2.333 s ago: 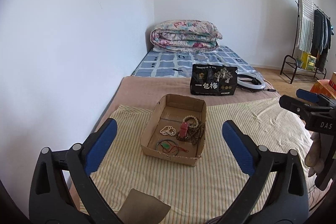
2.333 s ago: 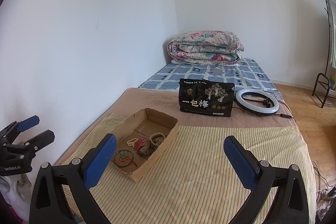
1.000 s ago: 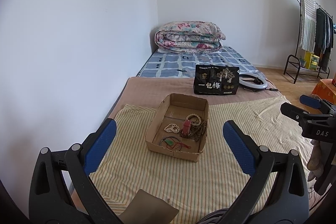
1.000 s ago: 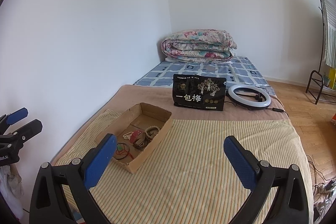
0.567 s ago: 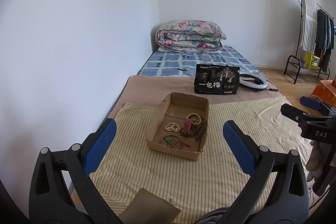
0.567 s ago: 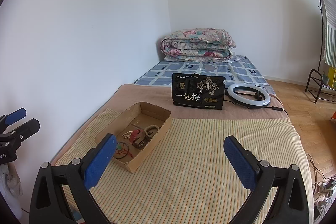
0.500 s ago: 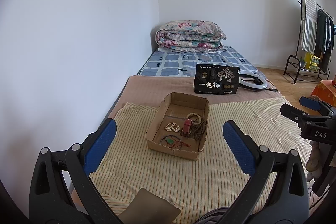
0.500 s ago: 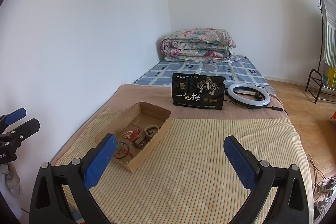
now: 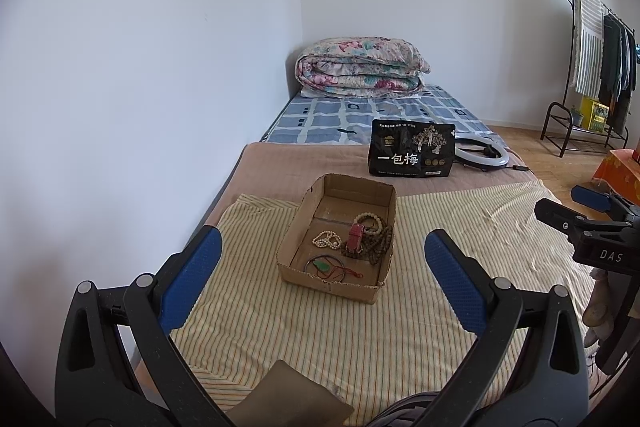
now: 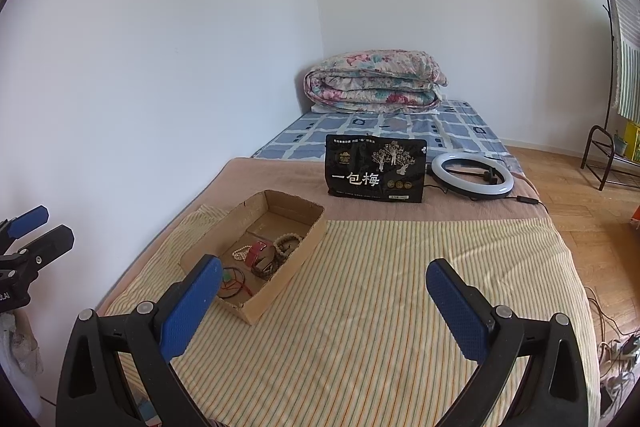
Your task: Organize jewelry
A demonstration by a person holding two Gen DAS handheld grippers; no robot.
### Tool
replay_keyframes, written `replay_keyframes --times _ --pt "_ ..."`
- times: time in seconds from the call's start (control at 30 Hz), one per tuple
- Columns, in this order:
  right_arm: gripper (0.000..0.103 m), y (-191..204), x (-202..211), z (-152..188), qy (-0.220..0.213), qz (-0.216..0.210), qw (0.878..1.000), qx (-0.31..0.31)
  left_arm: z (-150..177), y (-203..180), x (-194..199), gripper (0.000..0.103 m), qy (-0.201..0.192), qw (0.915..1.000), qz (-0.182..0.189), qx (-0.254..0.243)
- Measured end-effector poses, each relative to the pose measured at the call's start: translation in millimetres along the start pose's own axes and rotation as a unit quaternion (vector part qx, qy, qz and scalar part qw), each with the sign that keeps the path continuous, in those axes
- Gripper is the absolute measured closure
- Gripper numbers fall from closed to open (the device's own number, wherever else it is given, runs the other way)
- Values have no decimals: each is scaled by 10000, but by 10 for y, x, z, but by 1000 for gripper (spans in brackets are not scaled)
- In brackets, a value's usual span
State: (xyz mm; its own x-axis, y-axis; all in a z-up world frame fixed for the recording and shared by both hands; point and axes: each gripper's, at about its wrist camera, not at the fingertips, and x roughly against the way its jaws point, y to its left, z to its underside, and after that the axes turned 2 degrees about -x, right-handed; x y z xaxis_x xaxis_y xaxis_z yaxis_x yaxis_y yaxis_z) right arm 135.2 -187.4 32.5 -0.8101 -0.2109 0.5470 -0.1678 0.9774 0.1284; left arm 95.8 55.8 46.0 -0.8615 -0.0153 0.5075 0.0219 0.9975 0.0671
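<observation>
Both tools, left tool and right tool, spread, empty; shallow brown cardboard box gathers tangled bead jewelry for sorting on bed.

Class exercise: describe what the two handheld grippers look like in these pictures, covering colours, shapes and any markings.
Both the left gripper and the right gripper have black plastic frames with triangular cut-outs and silver rivets, and textured blue pads on the fingers. White "DAS" lettering marks the right gripper's body in the left wrist view.
</observation>
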Motion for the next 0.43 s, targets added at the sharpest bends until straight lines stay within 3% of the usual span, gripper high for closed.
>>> replay_keyframes --times 0.43 --pt "0 -62 16 33 20 37 10000 -65 25 -1 30 0 -67 10000 -58 -21"
